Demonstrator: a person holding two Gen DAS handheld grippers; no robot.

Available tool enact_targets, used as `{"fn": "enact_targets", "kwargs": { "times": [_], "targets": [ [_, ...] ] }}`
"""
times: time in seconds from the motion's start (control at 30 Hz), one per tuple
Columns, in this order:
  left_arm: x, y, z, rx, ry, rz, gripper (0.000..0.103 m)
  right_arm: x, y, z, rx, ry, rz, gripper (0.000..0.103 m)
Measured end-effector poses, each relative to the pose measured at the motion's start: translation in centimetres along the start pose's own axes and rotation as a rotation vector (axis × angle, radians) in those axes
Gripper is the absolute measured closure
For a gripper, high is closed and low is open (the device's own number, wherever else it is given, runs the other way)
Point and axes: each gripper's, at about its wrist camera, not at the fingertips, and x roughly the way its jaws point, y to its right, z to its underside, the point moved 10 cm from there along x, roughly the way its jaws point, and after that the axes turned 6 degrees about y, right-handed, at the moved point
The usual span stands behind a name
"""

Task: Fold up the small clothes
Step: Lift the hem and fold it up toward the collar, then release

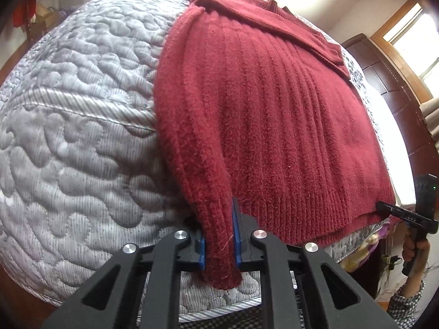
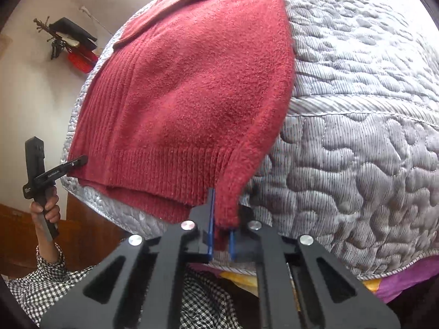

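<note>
A dark red knitted sweater [image 1: 274, 115] lies flat on a grey quilted mattress [image 1: 76, 126], with its ribbed hem toward me and one sleeve folded across the top. My left gripper [image 1: 219, 219] is shut on the ribbed, cuff-like end of the sweater's lower left fold, which hangs between the blue pads. My right gripper [image 2: 221, 219] is shut on the matching lower right end of the sweater [image 2: 192, 96]. Each gripper also shows in the other view, at the hem's far corner: the right gripper [image 1: 406, 216] and the left gripper [image 2: 55, 172].
The mattress [image 2: 356, 150] edge runs close below both grippers, with a purple and yellow blanket [image 2: 397, 285] under it. A hand and checked sleeve [image 2: 46, 274] hold the left gripper. A wooden cabinet [image 1: 389, 82] stands at the right, and hanging items [image 2: 71, 44] are on the wall.
</note>
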Motion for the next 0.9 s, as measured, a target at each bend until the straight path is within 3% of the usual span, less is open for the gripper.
{"fn": "enact_targets", "kwargs": {
  "times": [0.3,0.53,0.9],
  "targets": [
    [-4.1,0.7,-3.4,-0.051,0.1,0.127,0.09,-3.5,-1.0,-2.5,0.034,0.078,-0.161,0.097],
    [-5.9,1.8,-8.6,-0.068,0.183,0.167,0.09,-5.9,-1.1,-6.8,0.013,0.145,-0.161,0.097],
    [-1.5,1.0,-16.1,-0.154,0.183,0.143,0.09,-3.8,1.1,-15.7,0.078,0.113,-0.151,0.097]
  ]
}}
